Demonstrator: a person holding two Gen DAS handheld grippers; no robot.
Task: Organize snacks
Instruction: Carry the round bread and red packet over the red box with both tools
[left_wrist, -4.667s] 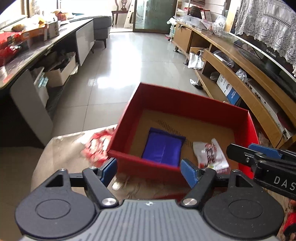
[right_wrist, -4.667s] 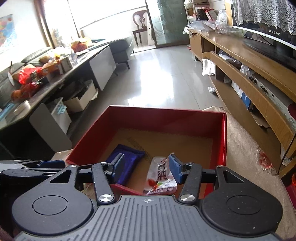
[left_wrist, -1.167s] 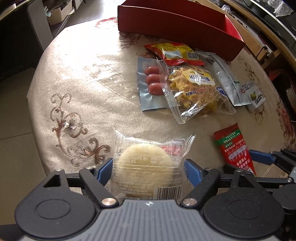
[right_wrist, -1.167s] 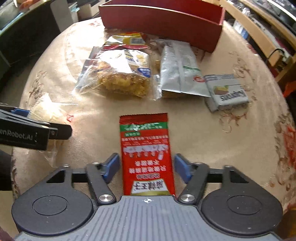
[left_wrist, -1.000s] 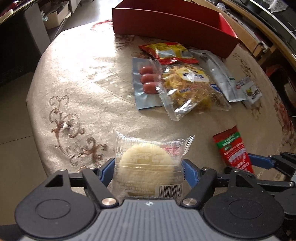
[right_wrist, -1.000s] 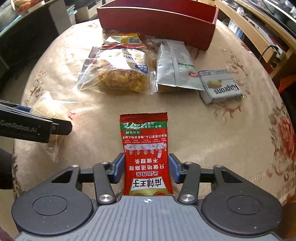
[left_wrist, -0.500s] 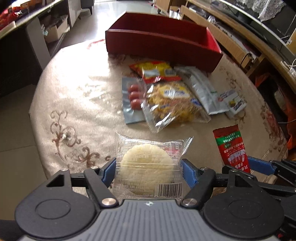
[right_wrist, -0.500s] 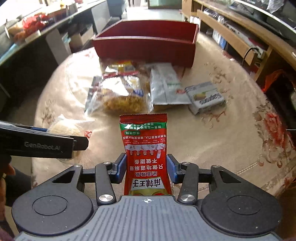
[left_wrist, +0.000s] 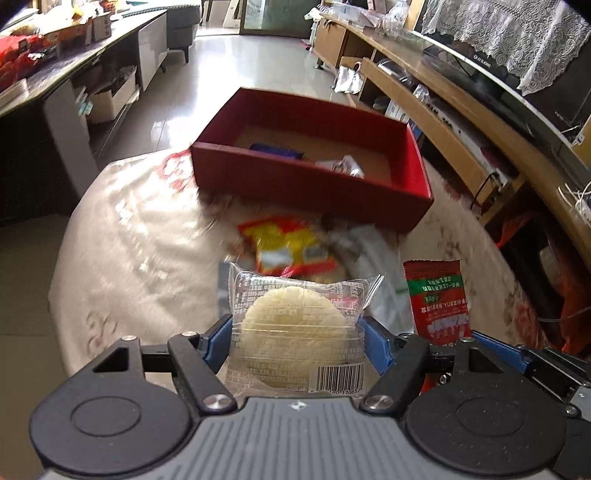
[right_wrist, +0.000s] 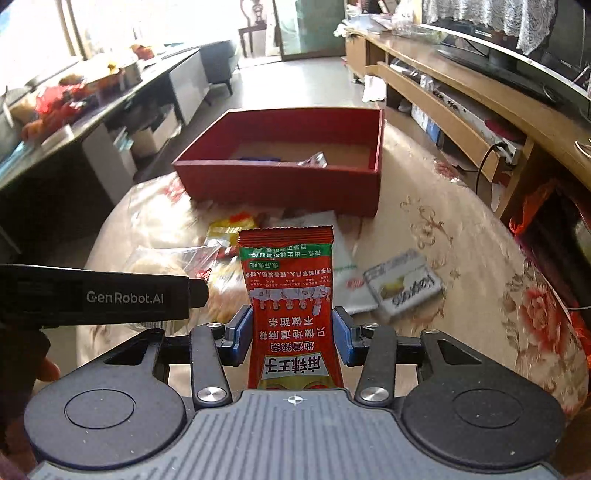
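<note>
A pale tiled floor (left_wrist: 255, 70) shines with daylight from the far glass door (right_wrist: 306, 26). A long wooden cabinet (right_wrist: 461, 92) with open shelves runs along the right wall, a lace cloth (left_wrist: 509, 40) above it. A dark cluttered counter (right_wrist: 92, 96) lines the left.

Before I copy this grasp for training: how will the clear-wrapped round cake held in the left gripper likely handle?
The round cake likely stays fairly stiff: it juts out flat from the left gripper without sagging. Its glossy clear wrapper is probably slippery, and the loose crimped end would crumple. The pale cake looks crumbly, so hard squeezing may break it.
</note>
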